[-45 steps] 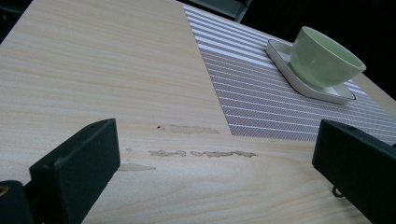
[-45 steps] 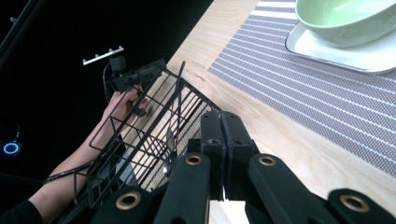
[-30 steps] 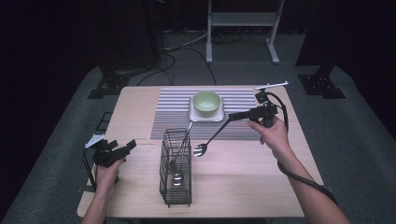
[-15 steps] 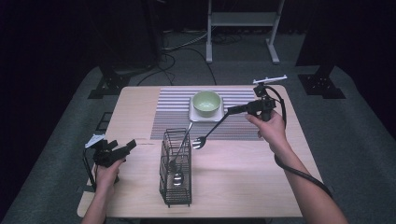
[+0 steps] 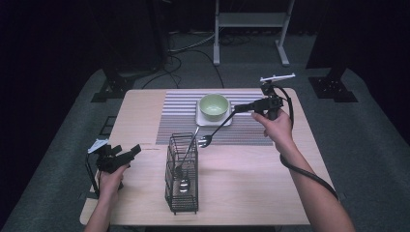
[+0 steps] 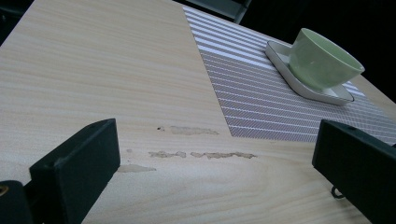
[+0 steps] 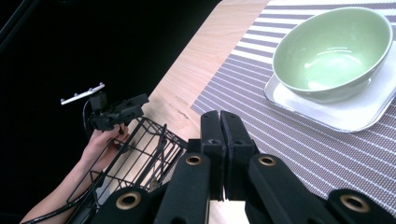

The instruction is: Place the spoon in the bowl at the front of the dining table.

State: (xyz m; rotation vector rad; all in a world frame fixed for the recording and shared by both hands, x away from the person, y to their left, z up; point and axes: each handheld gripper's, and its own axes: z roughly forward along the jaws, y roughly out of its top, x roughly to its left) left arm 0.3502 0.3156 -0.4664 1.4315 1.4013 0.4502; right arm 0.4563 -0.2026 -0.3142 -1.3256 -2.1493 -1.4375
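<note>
At the far right of the table (image 5: 145,104), the right gripper (image 5: 238,107) is held above the striped mat (image 5: 181,113), its jaws pressed together on the handle of a fork (image 5: 215,130). Fork: slants down and to the left from the jaws, tines low over the near edge of the mat, just right of the wire basket (image 5: 182,189) and apart from it. In the right gripper view the two jaws meet with no gap.

Bowl (image 5: 213,106): pale green, upright, seated on a white square plate (image 5: 227,122) on the mat, just left of the right gripper.

Wire basket: black, upright, on bare wood near the middle of the table, nearer than the mat. Spoon (image 5: 185,166): stands inside it, bowl end down, handle leaning out to the upper right toward the fork's tines.

Left gripper (image 5: 134,150): at the near left of the table, well apart from the basket, jaws spread wide with nothing between them; bare wood shows between them in the left gripper view.
</note>
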